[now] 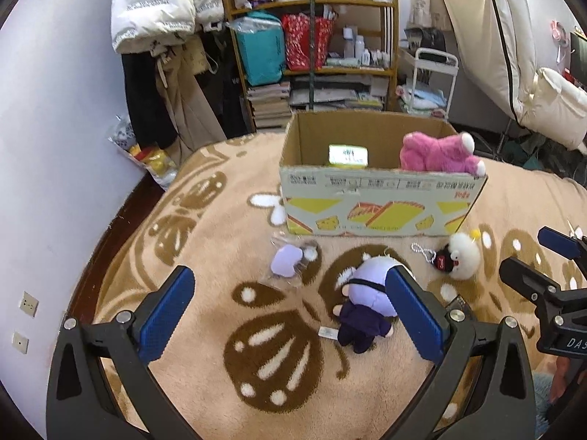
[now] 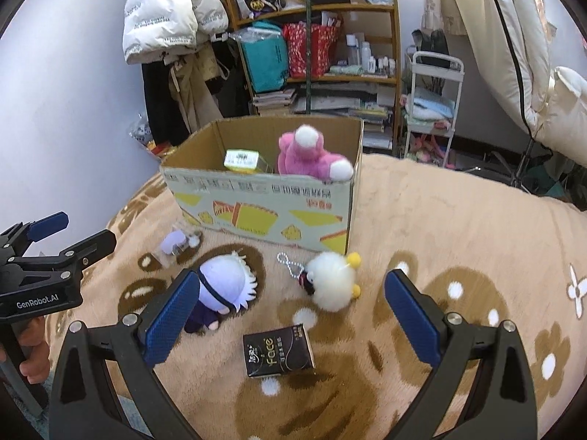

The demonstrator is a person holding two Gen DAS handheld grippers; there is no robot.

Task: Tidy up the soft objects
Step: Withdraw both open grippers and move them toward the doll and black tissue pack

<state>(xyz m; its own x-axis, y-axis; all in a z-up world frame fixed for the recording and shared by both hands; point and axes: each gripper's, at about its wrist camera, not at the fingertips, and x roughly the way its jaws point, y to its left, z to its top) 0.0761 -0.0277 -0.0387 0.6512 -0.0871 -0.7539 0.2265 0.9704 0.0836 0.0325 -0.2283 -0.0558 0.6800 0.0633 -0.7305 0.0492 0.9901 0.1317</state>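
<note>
A cardboard box (image 1: 370, 209) (image 2: 264, 201) stands on the tan blanket and holds a pink plush (image 1: 438, 152) (image 2: 312, 154) and a yellow-green pack (image 1: 346, 156) (image 2: 244, 161). In front lie a purple-haired doll (image 1: 367, 304) (image 2: 220, 289), a white fluffy keychain plush (image 1: 464, 255) (image 2: 332, 284), a small lilac plush in a clear bag (image 1: 290, 260) (image 2: 176, 244) and a black tissue pack (image 2: 279, 350). My left gripper (image 1: 290, 319) is open, low over the blanket, its right finger beside the doll. My right gripper (image 2: 291, 324) is open above the tissue pack.
The tan patterned blanket (image 1: 256, 348) covers the bed. A wooden shelf (image 1: 312, 36) full of bags and books, hanging coats (image 1: 165, 36) and a white trolley (image 1: 433, 80) stand behind the bed. The wall is at the left.
</note>
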